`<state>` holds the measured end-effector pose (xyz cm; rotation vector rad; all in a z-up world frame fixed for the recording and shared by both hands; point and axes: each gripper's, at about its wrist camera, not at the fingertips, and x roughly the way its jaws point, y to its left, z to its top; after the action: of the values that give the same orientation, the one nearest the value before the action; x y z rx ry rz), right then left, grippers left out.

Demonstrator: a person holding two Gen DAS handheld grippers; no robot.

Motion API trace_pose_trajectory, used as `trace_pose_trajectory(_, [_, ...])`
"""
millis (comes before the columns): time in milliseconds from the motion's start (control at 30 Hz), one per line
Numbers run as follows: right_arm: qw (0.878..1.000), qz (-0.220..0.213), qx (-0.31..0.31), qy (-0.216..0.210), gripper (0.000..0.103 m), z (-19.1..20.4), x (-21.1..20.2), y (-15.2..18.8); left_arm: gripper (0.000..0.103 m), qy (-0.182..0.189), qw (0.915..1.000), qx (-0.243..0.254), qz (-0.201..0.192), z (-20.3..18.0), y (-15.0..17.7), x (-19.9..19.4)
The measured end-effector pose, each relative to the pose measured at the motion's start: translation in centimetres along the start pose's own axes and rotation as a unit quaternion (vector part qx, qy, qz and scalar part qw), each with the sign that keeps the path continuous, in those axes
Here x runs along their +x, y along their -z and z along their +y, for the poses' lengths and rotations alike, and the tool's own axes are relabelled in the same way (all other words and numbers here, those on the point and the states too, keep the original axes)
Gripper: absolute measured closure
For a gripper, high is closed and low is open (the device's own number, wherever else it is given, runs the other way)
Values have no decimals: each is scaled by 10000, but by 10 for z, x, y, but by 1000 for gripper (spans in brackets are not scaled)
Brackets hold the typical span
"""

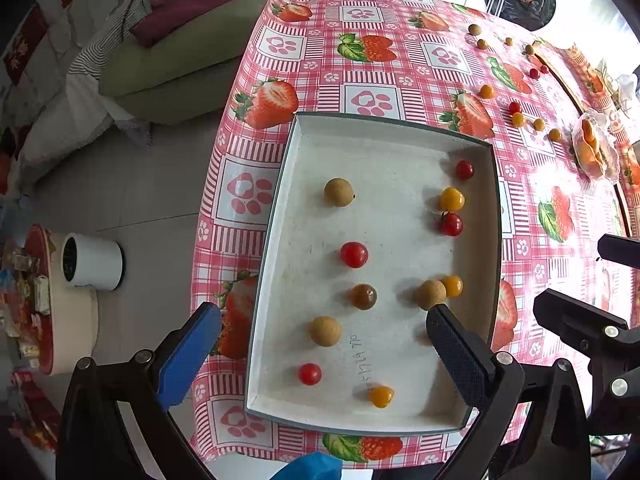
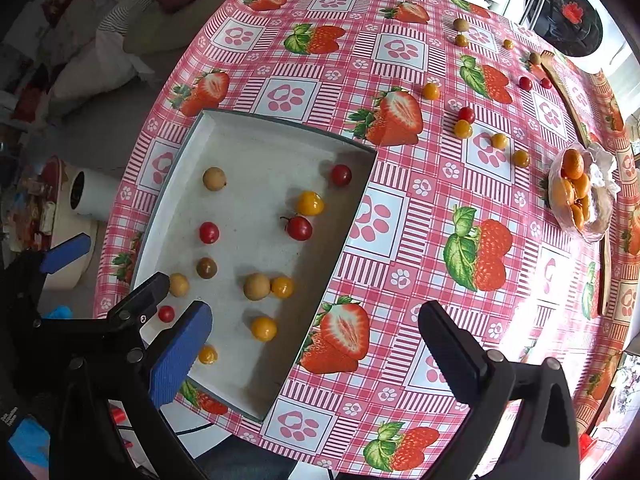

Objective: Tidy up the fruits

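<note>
**Round fruits love to roll away**

Both pairs of tongs are wide open and hold nothing. The left tongs (image 1: 324, 344) hang over the near end of the shallow white cardboard tray with the grey rim (image 1: 280, 184). The right tongs (image 2: 316, 344) hang just beside the tray, over the pink checked plastic cloth with strawberries and paw prints (image 2: 400, 208) that covers the surface.

The tray already has about a dozen small round fruits in it. Closest to the left tongs sit a little red cherry tomato (image 1: 309, 373), a small yellow tomato (image 1: 381, 396) and a tan, rough-skinned ball-shaped fruit (image 1: 325, 331). They lie close together, so I think a tong finger reaching for one could bump another and send it rolling. Squeezing too hard could burst a soft tomato.

The tray sits near the edge of the surface, with the floor below. A hard push might slide it off, I guess.

Farther away, more fruits lie loose on the cloth, like a red tomato touching a yellow one (image 2: 464, 122). The cloth looks smooth, so a missed grab could roll one away. Farthest back, a crinkly clear bag of orange fruit (image 2: 576, 188) could tip if bumped.
</note>
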<state>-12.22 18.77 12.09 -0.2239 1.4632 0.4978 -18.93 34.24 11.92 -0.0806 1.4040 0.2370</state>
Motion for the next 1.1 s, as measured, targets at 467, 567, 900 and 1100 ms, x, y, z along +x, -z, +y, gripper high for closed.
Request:
trace_pose_trajectory(467, [9997, 83, -23, 240, 0, 8, -7, 16, 0, 48, 9994, 229, 266, -3, 32, -5])
trace_pose_trajectory(567, [9996, 81, -32, 251, 0, 10, -8, 16, 0, 22, 9992, 324, 245, -4, 34, -7])
trace_pose_trajectory(900, [9996, 60, -77, 254, 0, 14, -9, 17, 0, 80, 9988, 410, 255, -9, 40, -11])
trace_pose_trajectory(1100, [9996, 69, -61, 253, 0, 15, -10, 20, 0, 65, 9989, 420, 222, -10, 40, -12])
